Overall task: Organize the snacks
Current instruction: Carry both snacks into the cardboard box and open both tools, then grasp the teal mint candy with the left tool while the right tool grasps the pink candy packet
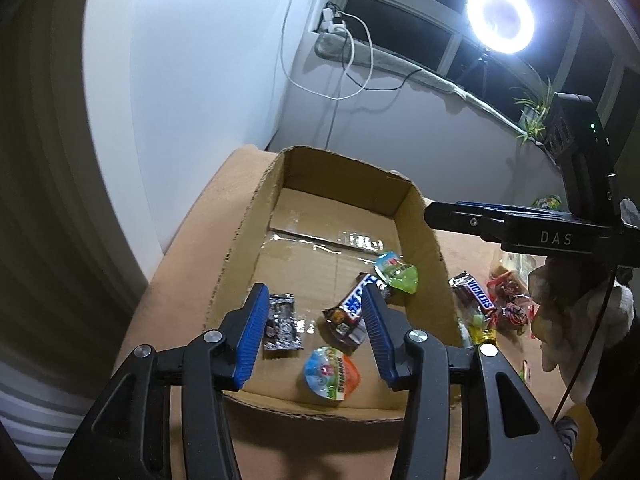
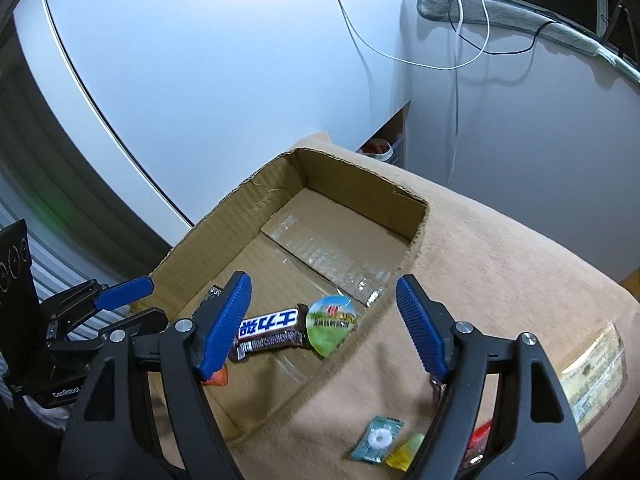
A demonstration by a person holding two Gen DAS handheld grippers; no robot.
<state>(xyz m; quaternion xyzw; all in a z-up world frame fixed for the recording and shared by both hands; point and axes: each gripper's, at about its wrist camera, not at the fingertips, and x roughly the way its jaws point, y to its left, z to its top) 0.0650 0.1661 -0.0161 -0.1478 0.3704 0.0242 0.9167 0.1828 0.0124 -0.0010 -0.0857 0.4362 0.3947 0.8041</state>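
An open cardboard box (image 1: 240,240) (image 2: 224,216) sits on a tan cloth. Inside lie a Snickers bar (image 1: 348,312) (image 2: 268,330), a green jelly cup (image 1: 398,276) (image 2: 330,322), a blue-orange jelly cup (image 1: 332,372) and a silver-black packet (image 1: 282,322). My left gripper (image 1: 316,332) is open and empty above the box's near end. My right gripper (image 2: 324,328) is open and empty above the box's right wall; it also shows in the left wrist view (image 1: 460,216). Outside the box lie another Snickers (image 1: 476,296), red wrappers (image 1: 512,304), a teal candy (image 2: 376,444) and a yellow candy (image 2: 404,454).
A white wall and cabinet stand behind the box. A ring light (image 1: 500,16) shines at the window, with cables (image 1: 352,60) hanging from the sill. A plant (image 1: 534,112) stands on the sill. A clear label packet (image 2: 592,380) lies on the cloth at right.
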